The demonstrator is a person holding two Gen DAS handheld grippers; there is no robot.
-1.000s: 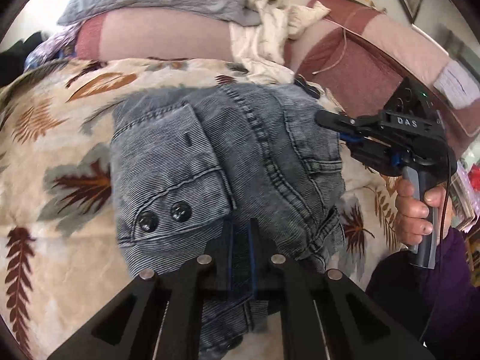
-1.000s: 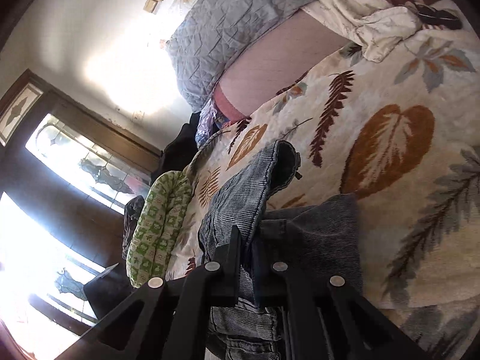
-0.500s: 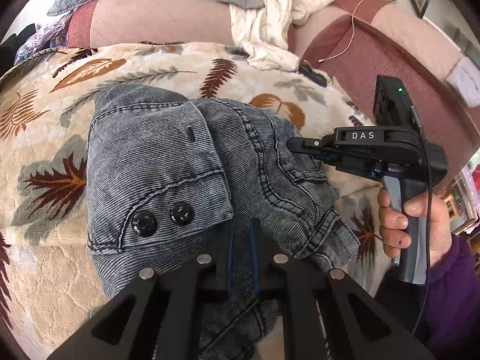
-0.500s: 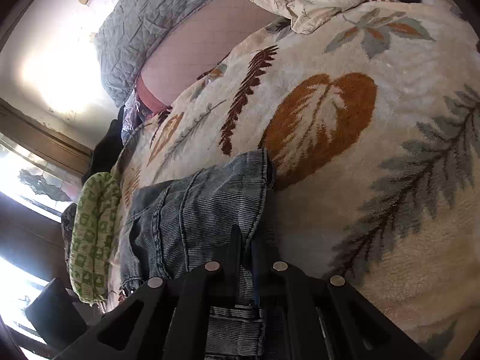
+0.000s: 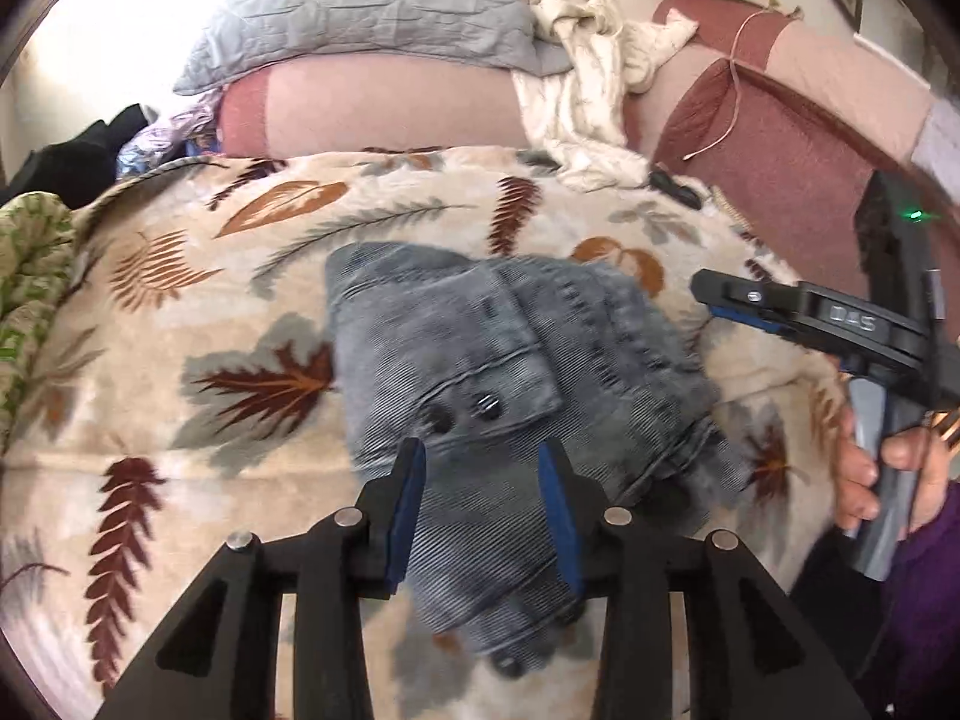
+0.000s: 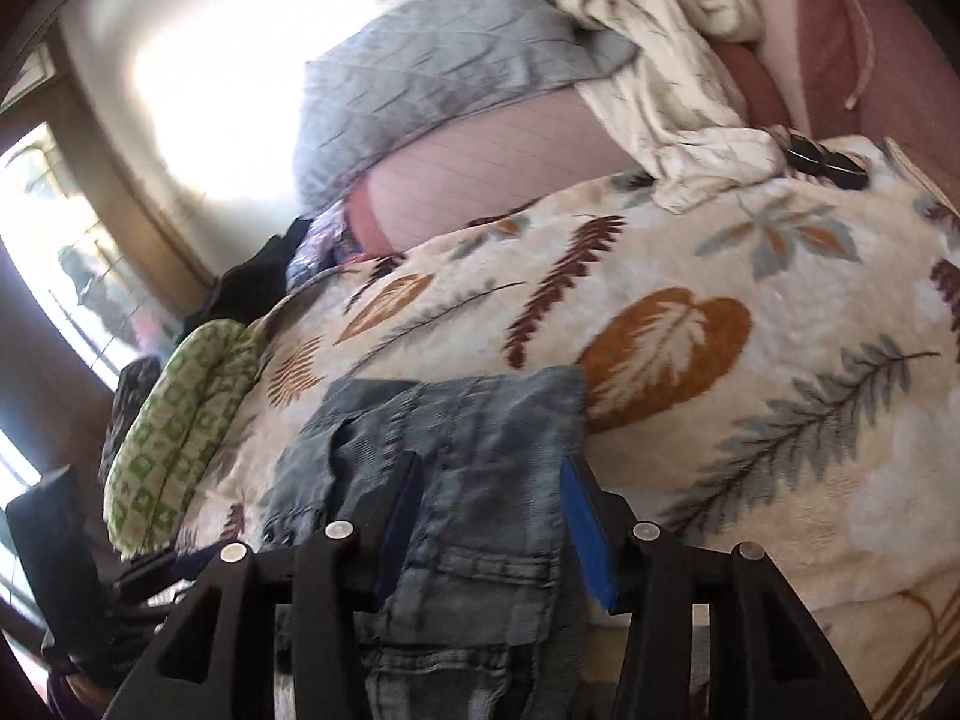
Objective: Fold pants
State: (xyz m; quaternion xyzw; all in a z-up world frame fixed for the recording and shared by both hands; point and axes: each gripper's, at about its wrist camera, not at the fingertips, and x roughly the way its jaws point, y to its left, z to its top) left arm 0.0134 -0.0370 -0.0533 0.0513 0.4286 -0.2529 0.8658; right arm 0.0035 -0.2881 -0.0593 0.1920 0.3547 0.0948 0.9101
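Folded pants (image 5: 480, 360) on leaf blanket (image 5: 180, 312), left gripper (image 5: 483, 462) spread above them, right gripper (image 6: 489, 480) likewise agape (green cushion (image 6: 180, 426) beside the blanket, right view only).

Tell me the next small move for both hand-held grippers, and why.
Probably back both off. The left hand-held gripper and right hand-held gripper stand open, pads clear of the cloth, and the jeans lie in a compact folded bundle on the blanket. Nothing looks left to pinch; only the near edge might want smoothing.

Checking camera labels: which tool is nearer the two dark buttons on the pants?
Left. The left tool sits just below the buttons; the right tool hovers off beside them.
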